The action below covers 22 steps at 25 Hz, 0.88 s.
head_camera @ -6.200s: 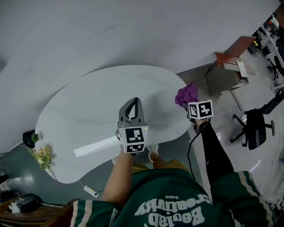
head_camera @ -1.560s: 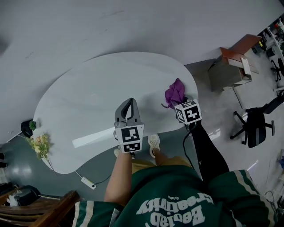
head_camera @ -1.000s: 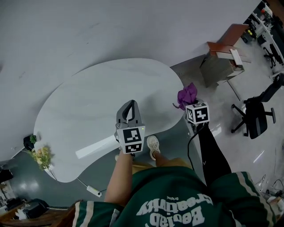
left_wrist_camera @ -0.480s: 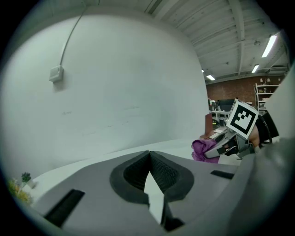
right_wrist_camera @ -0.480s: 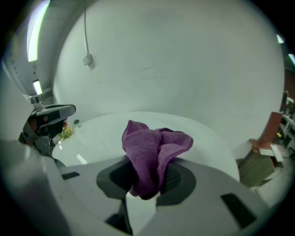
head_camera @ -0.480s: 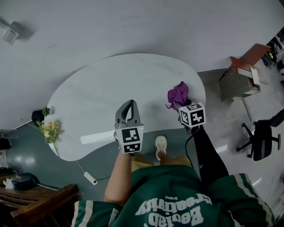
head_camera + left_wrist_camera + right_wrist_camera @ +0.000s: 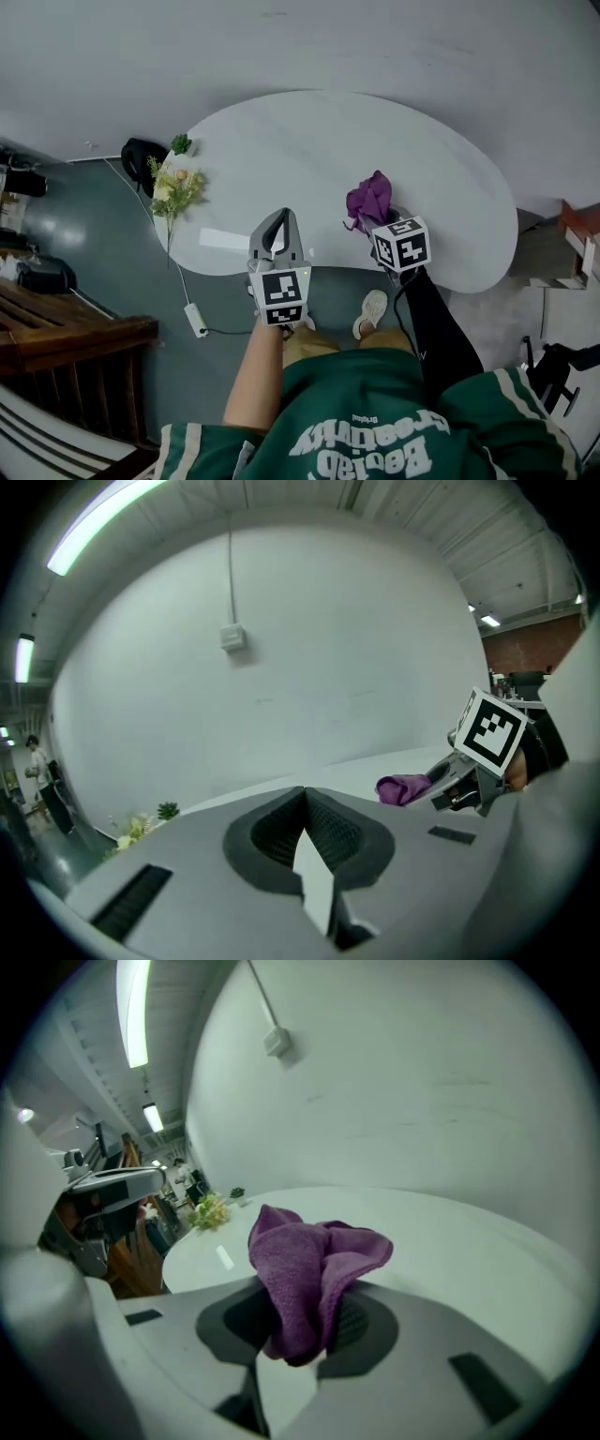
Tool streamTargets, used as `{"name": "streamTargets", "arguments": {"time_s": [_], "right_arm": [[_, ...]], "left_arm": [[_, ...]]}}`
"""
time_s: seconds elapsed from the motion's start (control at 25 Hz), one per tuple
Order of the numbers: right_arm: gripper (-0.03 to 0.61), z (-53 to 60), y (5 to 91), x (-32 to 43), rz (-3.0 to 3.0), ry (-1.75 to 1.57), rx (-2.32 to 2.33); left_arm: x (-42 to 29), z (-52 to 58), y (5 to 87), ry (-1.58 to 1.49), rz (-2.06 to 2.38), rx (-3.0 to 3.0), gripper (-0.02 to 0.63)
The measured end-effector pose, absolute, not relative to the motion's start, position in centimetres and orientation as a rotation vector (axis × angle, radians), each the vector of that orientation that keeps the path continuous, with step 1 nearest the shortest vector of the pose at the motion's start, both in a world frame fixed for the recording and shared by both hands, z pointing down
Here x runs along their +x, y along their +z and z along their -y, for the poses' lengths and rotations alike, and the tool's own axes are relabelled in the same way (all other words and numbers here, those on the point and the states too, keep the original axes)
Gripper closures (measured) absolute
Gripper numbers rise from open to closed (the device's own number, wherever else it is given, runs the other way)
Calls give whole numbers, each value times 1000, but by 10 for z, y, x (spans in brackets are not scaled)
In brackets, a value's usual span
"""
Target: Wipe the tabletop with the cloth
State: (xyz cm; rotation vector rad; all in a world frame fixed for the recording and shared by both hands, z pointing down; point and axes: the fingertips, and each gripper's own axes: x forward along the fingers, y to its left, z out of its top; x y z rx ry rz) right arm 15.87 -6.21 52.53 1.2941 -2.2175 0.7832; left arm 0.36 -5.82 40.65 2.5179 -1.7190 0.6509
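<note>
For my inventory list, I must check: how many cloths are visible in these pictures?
1. The purple cloth is gripped in the right gripper, over the white table near its front edge. Another could be hidden behind the person's body.

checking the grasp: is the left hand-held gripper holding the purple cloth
No, the crumpled purple cloth is clamped in the right hand-held gripper.

The cloth (image 7: 368, 199) lies on the tabletop (image 7: 394, 131) close to its near edge, pinched in the right tongs (image 7: 380, 220). The left tongs (image 7: 279, 225) hang to their left, over the same edge. A flat strip (image 7: 225, 240) lies further left, and flowers (image 7: 173, 187) sit at the tabletop's left end.
</note>
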Motion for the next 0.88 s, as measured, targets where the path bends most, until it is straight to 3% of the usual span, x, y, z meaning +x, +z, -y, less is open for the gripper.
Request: {"name": "streamTargets", "arguments": {"time_s": [0.52,0.88], "right_arm": [[459,89,525,-179,2355,697,946],[459,67,553,-352,2352,661,693]], "left_arm": [[-293,63,417,676,1928,2291,612],[-428,37,435,692,2036,2133,612]]}}
